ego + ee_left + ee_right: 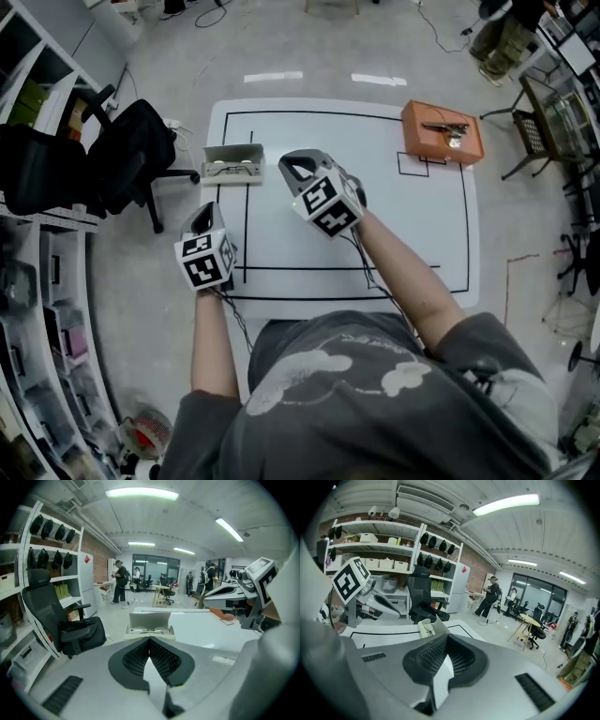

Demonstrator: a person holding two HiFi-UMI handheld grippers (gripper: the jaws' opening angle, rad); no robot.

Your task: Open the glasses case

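Observation:
The glasses case (232, 161) lies open at the table's far left edge, lid standing up, a pair of glasses inside. The left gripper view has the case (150, 623) straight ahead beyond the jaws; the right gripper view shows the case (425, 627) just past the jaw tips. My left gripper (202, 217) hovers near the table's left edge, apart from the case, jaws together and empty. My right gripper (298, 165) hangs a little to the right of the case, also shut on nothing. Each gripper shows in the other's view: the right gripper (234, 595) and the left gripper (351, 588).
The white table (375, 234) bears a black outlined rectangle. An orange box (442, 131) with a metal item on top sits at the far right corner. A black office chair (131, 155) stands left of the table beside shelving (37, 84). People stand far off in the room.

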